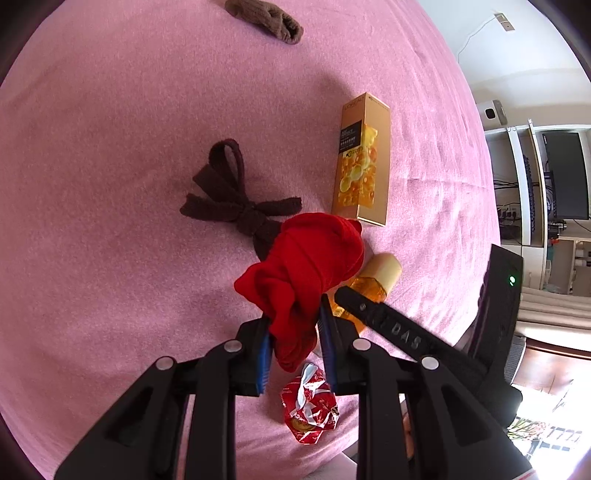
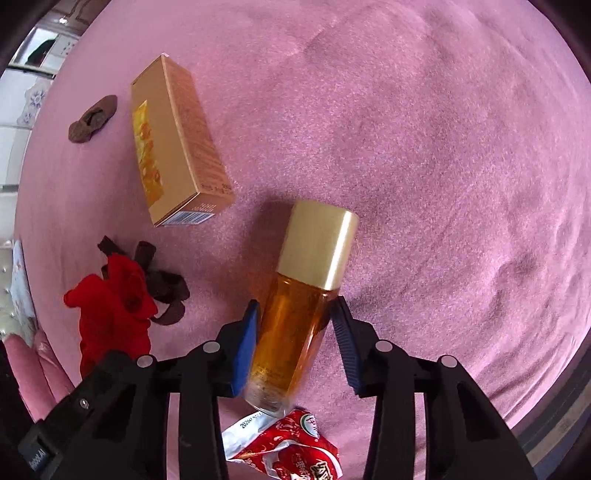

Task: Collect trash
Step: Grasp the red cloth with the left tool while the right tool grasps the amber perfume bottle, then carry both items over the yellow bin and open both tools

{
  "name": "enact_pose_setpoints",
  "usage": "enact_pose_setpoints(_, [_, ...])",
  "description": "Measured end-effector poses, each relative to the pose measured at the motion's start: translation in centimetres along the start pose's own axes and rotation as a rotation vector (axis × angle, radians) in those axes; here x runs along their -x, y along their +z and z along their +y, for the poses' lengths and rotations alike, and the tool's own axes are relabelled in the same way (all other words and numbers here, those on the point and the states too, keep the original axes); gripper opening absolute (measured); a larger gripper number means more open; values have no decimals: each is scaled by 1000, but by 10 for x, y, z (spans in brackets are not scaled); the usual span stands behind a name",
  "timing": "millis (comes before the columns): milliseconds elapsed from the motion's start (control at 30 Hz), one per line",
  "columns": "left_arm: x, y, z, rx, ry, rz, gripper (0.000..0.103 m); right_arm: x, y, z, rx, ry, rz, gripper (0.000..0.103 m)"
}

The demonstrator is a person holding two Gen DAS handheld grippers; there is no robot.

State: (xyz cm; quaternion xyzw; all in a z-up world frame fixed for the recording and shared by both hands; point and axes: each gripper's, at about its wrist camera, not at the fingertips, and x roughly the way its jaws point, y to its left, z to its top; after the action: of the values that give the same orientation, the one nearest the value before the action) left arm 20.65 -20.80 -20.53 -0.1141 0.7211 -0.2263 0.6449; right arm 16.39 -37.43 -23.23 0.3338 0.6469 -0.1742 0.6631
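My left gripper (image 1: 295, 332) is shut on a red cloth (image 1: 306, 266) and holds it above the pink bed (image 1: 110, 184). The cloth also shows in the right wrist view (image 2: 110, 310). My right gripper (image 2: 295, 332) holds an amber bottle (image 2: 291, 332) with a gold cap between its blue pads (image 2: 243, 350); the bottle shows in the left wrist view (image 1: 373, 280) too. A crumpled red snack wrapper (image 1: 310, 406) lies just below both grippers, also in the right wrist view (image 2: 291, 450).
A gold L'Oreal box (image 1: 362, 162) lies beyond the cloth, also in the right wrist view (image 2: 177, 147). A dark brown bow (image 1: 236, 203) lies left of it. A brown sock (image 1: 266, 18) lies at the far edge. Shelves and a monitor (image 1: 565, 177) stand at right.
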Motion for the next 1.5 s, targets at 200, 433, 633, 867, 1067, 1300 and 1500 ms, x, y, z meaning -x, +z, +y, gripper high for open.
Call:
enact_pose_setpoints(200, [3,-1,0,-7,-7,-4,22,14,-13,2,75,64,-9,34])
enact_pose_setpoints(433, [20,-11,-3,-25,-17,-32,22,55,-38,10,206,194,-29,34])
enact_pose_setpoints(633, [45,-40,-23,-65,-39,-52,22,92,-75,2,238,299,-48,34])
enact_pose_setpoints(867, [68,-97,-41,-146,-66,-66,22,136,-123,-17,201,343,-121,34])
enact_pose_setpoints(1067, [75,-143,-64,-254,-76,-66,22,163,-162,-63,150,363,-186,34])
enact_pose_setpoints(1300, [64,-189,-97,-334,-80,-33,22,183,-195,-116,95,364,-221,34])
enact_pose_setpoints(1500, [37,-224,-137,-390,-68,26,22,197,-209,-174,28,372,-233,34])
